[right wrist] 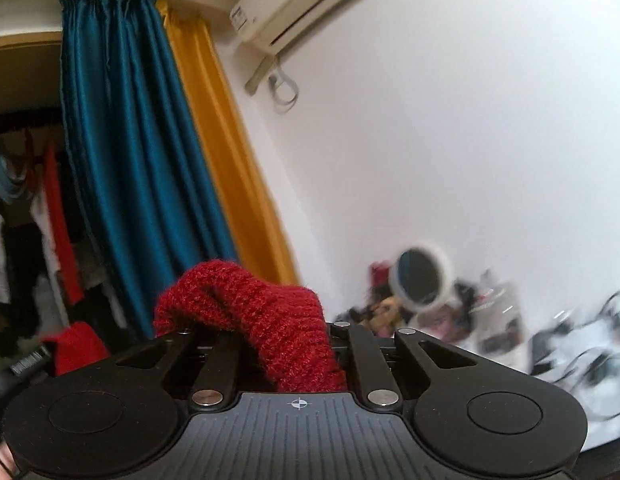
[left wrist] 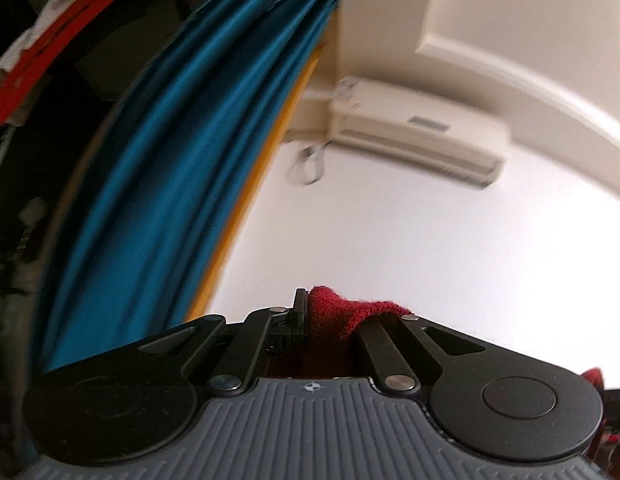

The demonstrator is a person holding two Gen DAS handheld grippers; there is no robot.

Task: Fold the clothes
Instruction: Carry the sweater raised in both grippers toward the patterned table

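A dark red knitted garment [left wrist: 341,320] is pinched in my left gripper [left wrist: 321,320], which is shut on it and points up toward the wall and ceiling. The same red knit [right wrist: 270,316] bulges out of my right gripper [right wrist: 270,332], which is also shut on it and raised. More red knit [right wrist: 76,346] shows at the lower left of the right wrist view. The rest of the garment hangs out of sight below both cameras.
A blue curtain [right wrist: 126,152] and a yellow curtain [right wrist: 226,160] hang beside an open wardrobe with hanging clothes [right wrist: 34,232]. An air conditioner [left wrist: 417,136] is mounted high on the white wall. A round mirror [right wrist: 423,278] and clutter stand on a surface at the right.
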